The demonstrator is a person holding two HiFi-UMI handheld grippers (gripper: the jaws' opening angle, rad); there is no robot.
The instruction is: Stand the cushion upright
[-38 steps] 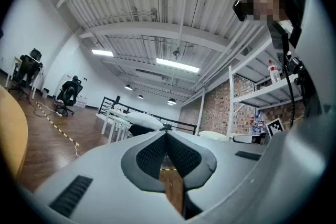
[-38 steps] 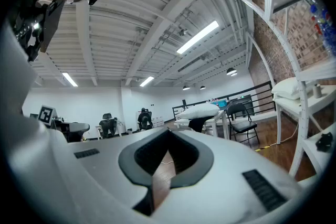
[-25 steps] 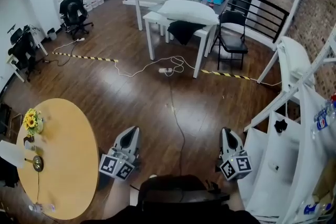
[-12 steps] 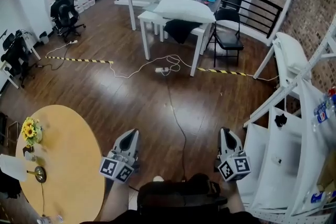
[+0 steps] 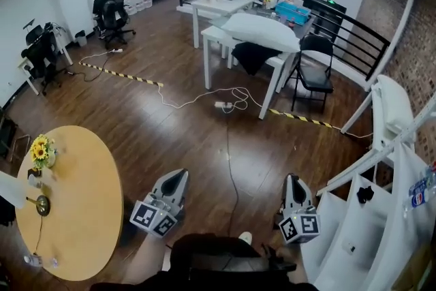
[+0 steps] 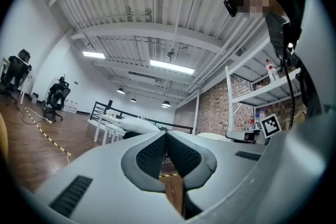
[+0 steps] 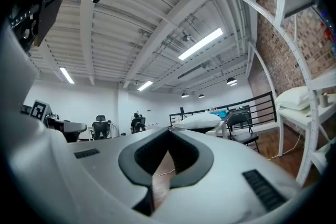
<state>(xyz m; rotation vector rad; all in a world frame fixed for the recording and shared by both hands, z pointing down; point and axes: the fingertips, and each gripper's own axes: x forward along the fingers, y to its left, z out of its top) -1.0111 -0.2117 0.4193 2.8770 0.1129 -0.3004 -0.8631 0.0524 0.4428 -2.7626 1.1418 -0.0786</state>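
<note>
Cushion (image 5: 262, 31), white and plump, lies flat on the white table (image 5: 212, 31), not yet stood up. A dark cloth (image 5: 251, 54) hangs from the table's edge just below it.

I stand well back from that table, across a stretch of brown wooden floor (image 5: 170, 126), with both tools held low and pointed toward it. My left tool (image 5: 178, 175) has its jaws pressed together with nothing between them. My right tool (image 5: 291, 179) is closed the same way, empty.

Behind the white table, near the black railing (image 5: 354, 37), sits a blue bin (image 5: 293, 11). Its contents are too small to make out. A black folding chair (image 5: 315, 71) stands just beside the table's right end. A cable (image 5: 230, 146) trails over the floor from under the table toward me.

Well apart from the white table, close by my left tool, a round yellow table (image 5: 82, 215) carries a vase of yellow flowers (image 5: 41, 153). On my other side a white rack (image 5: 381, 167) holds a bottle (image 5: 417, 195) with a blue label.
</note>
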